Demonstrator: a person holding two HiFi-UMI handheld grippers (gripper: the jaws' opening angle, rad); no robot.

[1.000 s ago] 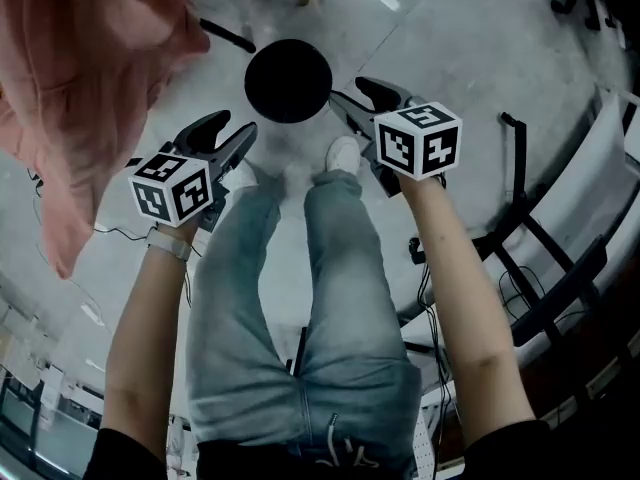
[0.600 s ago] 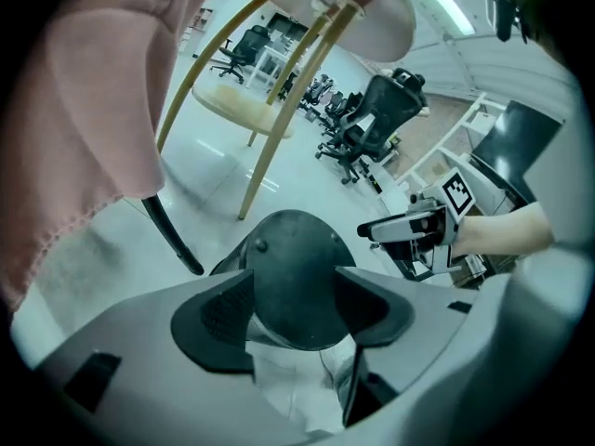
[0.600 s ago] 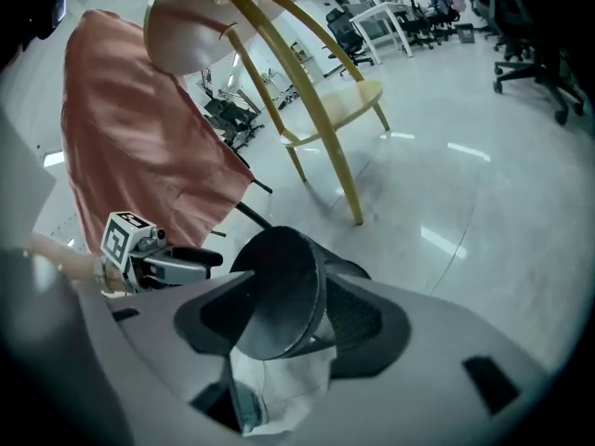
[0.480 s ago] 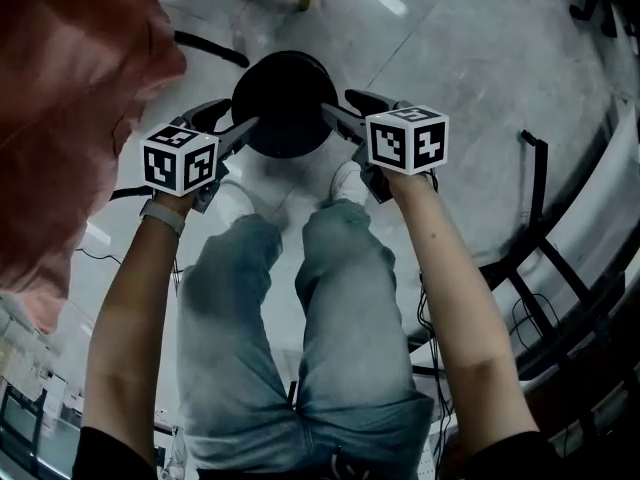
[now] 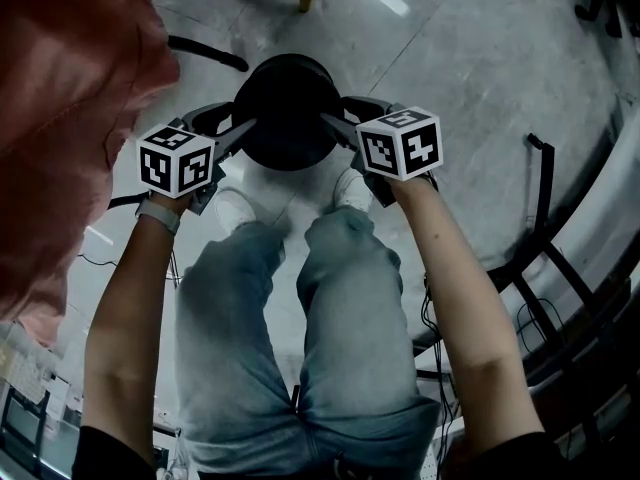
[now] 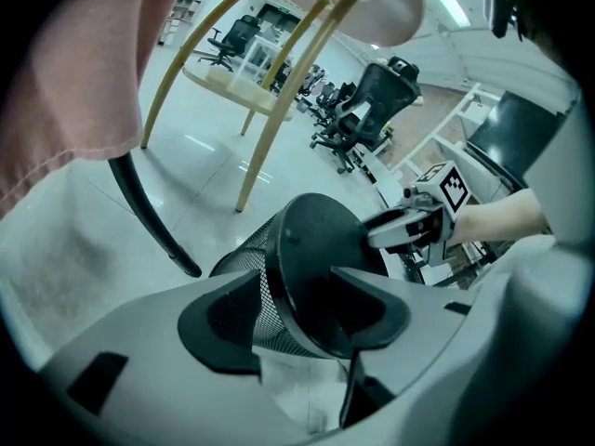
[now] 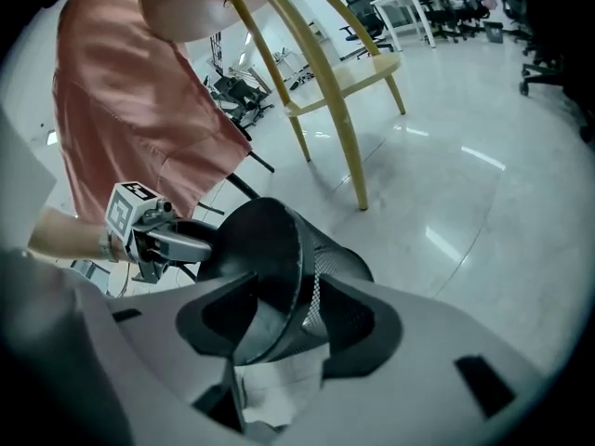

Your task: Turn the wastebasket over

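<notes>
A black mesh wastebasket stands upside down on the pale floor, its solid base facing up. My left gripper is at the base's left edge and my right gripper at its right edge. In the left gripper view the base rim of the wastebasket lies between the closing jaws of my left gripper, one over the mesh wall, one over the flat base. The right gripper view shows the same: the wastebasket rim sits between the closing jaws of my right gripper. I see no pad pressing.
A wooden chair stands just beyond the basket. Pink cloth hangs at the left. A black curved bar lies on the floor. The person's white shoes are right behind the basket. Black metal frames stand at the right.
Both grippers have come down from above the basket's sides to its base rim, which now lies between each pair of jaws. The basket has not moved.
</notes>
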